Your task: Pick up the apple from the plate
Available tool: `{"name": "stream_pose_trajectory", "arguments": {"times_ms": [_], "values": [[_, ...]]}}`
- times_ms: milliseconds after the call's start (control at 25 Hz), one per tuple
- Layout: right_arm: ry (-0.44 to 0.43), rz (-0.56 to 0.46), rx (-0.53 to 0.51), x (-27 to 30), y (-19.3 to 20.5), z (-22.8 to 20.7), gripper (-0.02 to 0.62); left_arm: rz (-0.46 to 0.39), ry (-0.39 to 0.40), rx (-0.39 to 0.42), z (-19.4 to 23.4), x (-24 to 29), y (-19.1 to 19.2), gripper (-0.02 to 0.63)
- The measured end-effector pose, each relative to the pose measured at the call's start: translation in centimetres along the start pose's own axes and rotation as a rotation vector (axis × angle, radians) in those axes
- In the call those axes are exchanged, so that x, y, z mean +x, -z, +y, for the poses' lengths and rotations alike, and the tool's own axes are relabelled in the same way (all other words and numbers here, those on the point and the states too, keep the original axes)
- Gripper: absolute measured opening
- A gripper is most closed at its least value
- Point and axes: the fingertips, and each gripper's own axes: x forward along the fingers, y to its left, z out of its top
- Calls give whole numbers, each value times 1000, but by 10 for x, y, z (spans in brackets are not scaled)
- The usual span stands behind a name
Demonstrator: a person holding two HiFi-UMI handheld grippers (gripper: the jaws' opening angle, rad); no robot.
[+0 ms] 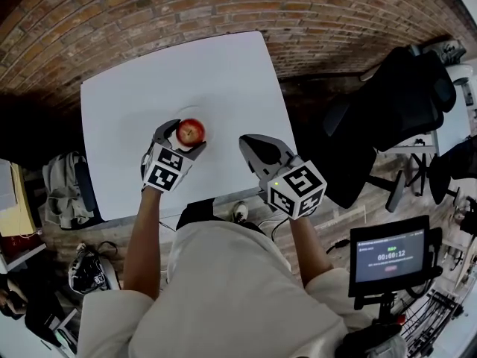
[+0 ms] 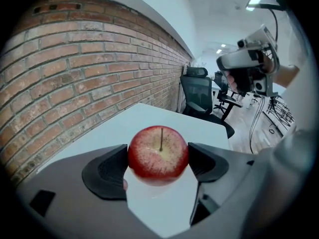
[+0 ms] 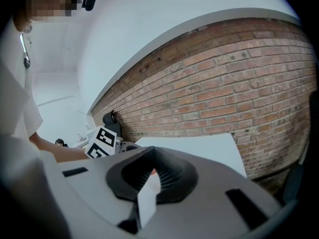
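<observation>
White table [image 1: 216, 73] by brick wall [image 1: 149, 6], left gripper [image 1: 183, 142] jaws clamping apple [image 1: 191, 131] — right gripper [image 1: 252, 146] jaws closed

Left gripper [image 1: 184, 136] clamps apple [image 2: 158, 155]; right gripper [image 3: 148, 176] closed, empty.

The apple [image 2: 158, 154] is red, flecked with fine pale yellow speckles around a thin brown stem, and it shows against a plain white tabletop [image 2: 149, 117]. The left hand-held gripper [image 2: 158, 166] and the right hand-held gripper [image 3: 149, 176] have pale grey bodies with black ribbed pads [image 3: 172, 176], and each carries a white marker cube [image 1: 165, 169] printed with black square patterns. The brick wall [image 2: 75, 73] is reddish brown, laid in even courses with light mortar lines, the office chair [image 1: 395, 103] is black, and the person's shirt [image 1: 238, 297] is off-white.
</observation>
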Motion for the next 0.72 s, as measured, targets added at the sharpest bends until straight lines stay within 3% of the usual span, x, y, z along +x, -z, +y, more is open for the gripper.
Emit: {"name": "stream_pose_trajectory", "arguments": {"times_ms": [360, 720], "values": [[-43, -18, -60, -12, -9, 36, 2, -69, -51, -36, -11, -53, -8, 382], [-69, -39, -105, -13, -21, 43, 2, -158, -115, -84, -10, -82, -19, 382]]}}
